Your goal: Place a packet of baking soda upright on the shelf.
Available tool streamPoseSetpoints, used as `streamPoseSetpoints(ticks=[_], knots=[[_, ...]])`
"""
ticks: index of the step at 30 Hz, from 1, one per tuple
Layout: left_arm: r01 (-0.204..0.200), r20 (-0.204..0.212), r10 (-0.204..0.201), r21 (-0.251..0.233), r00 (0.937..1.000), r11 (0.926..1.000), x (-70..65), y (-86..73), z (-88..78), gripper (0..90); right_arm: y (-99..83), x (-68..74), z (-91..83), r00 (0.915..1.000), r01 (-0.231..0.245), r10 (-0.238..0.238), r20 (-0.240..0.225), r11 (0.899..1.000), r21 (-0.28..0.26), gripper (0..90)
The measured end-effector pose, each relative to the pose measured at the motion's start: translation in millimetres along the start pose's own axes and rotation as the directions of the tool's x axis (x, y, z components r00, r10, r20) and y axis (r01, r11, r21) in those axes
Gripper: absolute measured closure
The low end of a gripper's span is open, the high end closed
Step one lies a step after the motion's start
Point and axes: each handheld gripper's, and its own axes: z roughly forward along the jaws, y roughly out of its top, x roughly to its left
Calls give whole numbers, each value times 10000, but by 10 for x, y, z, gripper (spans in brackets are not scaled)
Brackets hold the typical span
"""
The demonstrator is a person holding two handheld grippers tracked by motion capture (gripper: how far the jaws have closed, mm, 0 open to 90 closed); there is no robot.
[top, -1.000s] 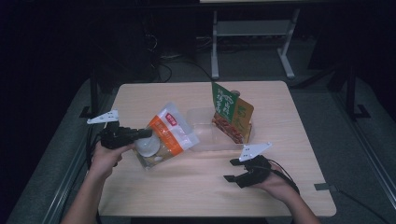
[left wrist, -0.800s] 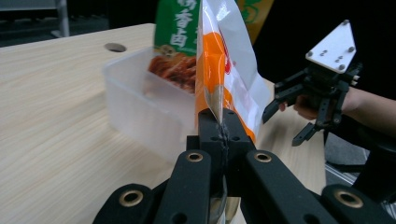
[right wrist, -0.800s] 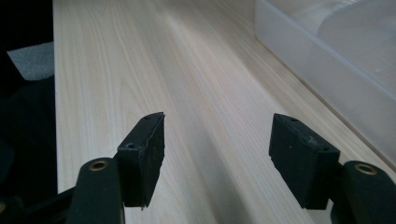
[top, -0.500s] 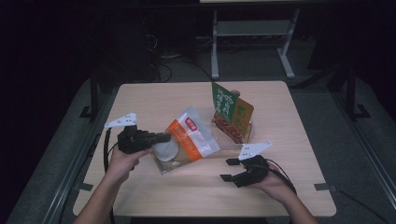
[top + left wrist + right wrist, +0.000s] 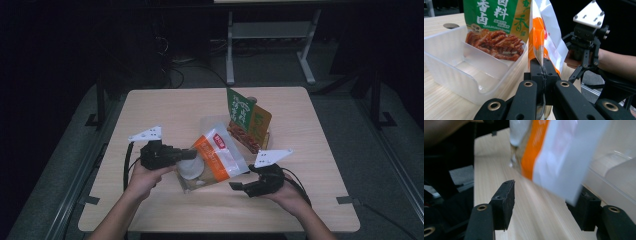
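The orange-and-white bag (image 5: 216, 159) hangs over the middle of the desk (image 5: 165, 107), just at 7 o'clock of the clear plastic tray (image 5: 456, 62). The left gripper (image 5: 187, 154) is clamped on the bag's thin sealed edge; the right gripper (image 5: 239, 186) has just been closing, its pads not yet pressing the bag's corner between them. The bag looks light, floppy and slick (crinkly film) — best pinched on the flat seam, not the soft belly.

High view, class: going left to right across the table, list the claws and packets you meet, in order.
Left claw → orange-and-white packet → right claw → green seasoning packet standing in the clear plastic tray.
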Motion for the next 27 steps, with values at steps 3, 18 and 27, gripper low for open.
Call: streamPoseSetpoints(ticks=[3,18,27], knots=[[33,93,-33,2,10000,10000,-8,-11,34,899,26,7,4,10000,-28,27,-87,9998,-184,444],[231,153,-231,-20,9996,9997,17,-74,103,898,106,-1,-2,9969,-461,415,-675,9965,-691,894],[311,-39,-309,471,9995,9984,69,-171,162,895,221,58,-42,9951,198,-270,-949,9969,-768,900]])
